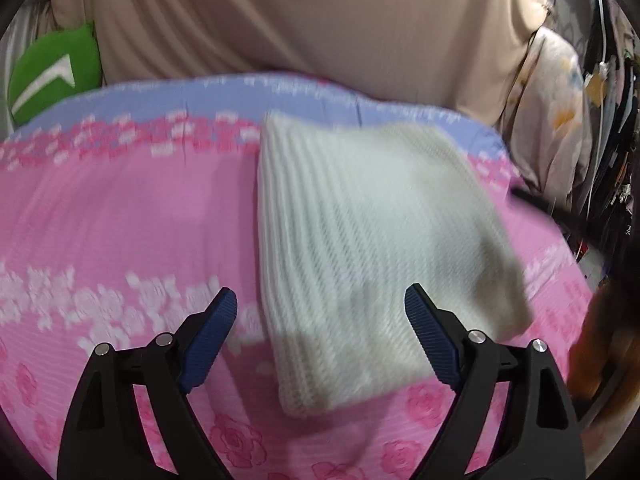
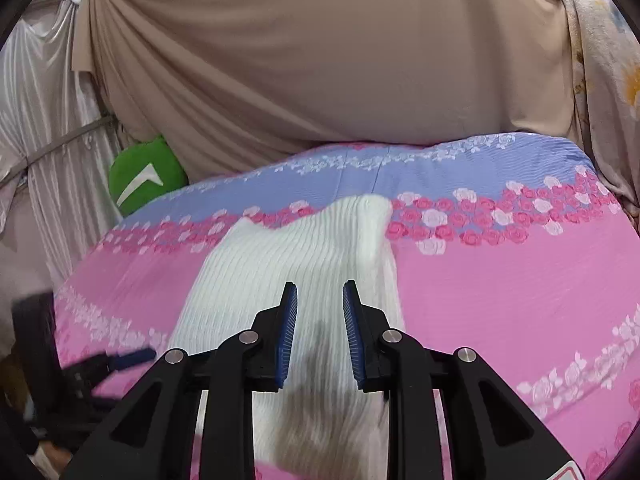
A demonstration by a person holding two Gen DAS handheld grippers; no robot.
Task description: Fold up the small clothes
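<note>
Left wrist view first: the left gripper (image 1: 320, 312) sits lowest in frame with its blue ribbed fingers (image 1: 210, 342) spread wide apart, nothing between them, hovering over the near edge of the folded white ribbed knit garment (image 1: 372, 248). That knit lies flat as a rough rectangle on the pink rose-print bedsheet (image 1: 120, 216), right of the bed's middle, reaching back toward the blue band at the far edge. The whole frame is motion-blurred, so the rose print smears out. Past the far edge hangs a beige draped cloth (image 1: 320, 12), and at the far left corner pokes out a green cushion with a white chevron mark (image 1: 52, 72); no readable writing on it.

Right wrist view: the right gripper (image 2: 320, 296) has its fingers close together but with a clear gap, not clamping anything, right above the same knit, whose near end is hidden behind the black gripper frame. A red-edged label at the bottom right corner is cut off, so it's unreadable. The other gripper shows blurred at the bed's left edge (image 2: 120, 360).
</note>
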